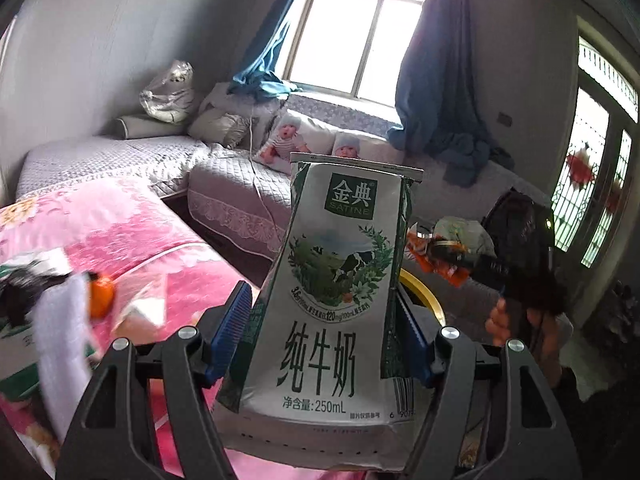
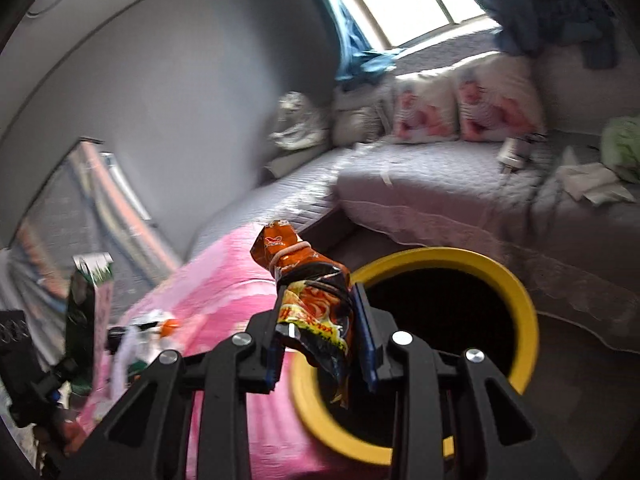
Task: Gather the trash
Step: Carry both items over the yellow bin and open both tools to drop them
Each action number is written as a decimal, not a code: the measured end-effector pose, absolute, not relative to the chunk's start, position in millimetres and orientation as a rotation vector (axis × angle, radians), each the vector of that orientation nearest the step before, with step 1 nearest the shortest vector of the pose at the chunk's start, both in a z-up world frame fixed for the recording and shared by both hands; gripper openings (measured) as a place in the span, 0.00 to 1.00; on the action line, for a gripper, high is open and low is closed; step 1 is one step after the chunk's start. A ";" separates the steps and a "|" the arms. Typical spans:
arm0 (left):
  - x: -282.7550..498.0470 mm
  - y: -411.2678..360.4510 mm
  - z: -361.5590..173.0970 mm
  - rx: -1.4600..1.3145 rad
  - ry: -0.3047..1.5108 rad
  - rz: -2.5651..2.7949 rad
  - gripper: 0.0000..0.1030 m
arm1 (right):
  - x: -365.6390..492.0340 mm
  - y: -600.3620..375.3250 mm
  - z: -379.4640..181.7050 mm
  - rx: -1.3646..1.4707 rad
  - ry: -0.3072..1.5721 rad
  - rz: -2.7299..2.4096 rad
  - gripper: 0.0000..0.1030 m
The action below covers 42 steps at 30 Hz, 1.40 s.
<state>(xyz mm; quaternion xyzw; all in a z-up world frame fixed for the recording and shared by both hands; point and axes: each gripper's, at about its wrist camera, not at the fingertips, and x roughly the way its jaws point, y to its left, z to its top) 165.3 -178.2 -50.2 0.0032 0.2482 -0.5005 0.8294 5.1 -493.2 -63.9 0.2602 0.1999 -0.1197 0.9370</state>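
My left gripper [image 1: 322, 332] is shut on a white and green 250 mL milk carton [image 1: 332, 292], held upright in the air; the carton also shows at the left of the right wrist view [image 2: 86, 304]. My right gripper [image 2: 320, 320] is shut on a crumpled orange and black snack wrapper [image 2: 312, 292], held over the near rim of a yellow-rimmed bin [image 2: 516, 292] with a dark inside. In the left wrist view the right gripper [image 1: 452, 256] with the wrapper [image 1: 432, 256] is at the right, above the bin's yellow rim [image 1: 420, 292].
A pink flowered blanket [image 1: 132, 232] lies at the left with loose litter on it: white paper [image 1: 60, 332], an orange piece [image 1: 100, 296], clear plastic [image 1: 144, 304]. A grey quilted sofa [image 2: 420, 184] with cushions runs under the window. A bottle [image 2: 516, 152] and tissues [image 2: 592, 184] lie on it.
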 end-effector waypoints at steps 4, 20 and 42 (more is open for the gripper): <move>171.3 -222.4 -56.5 0.038 0.545 -1.078 0.63 | 10.4 -501.6 -88.5 0.552 0.455 -0.310 0.28; 207.0 -359.5 -116.2 0.111 0.738 -1.030 0.63 | 0.7 -539.5 -126.5 0.638 0.578 -0.502 0.29; 180.8 -270.1 -37.0 -0.110 0.347 -0.642 0.92 | -14.5 -533.8 -96.3 0.603 0.480 -0.529 0.49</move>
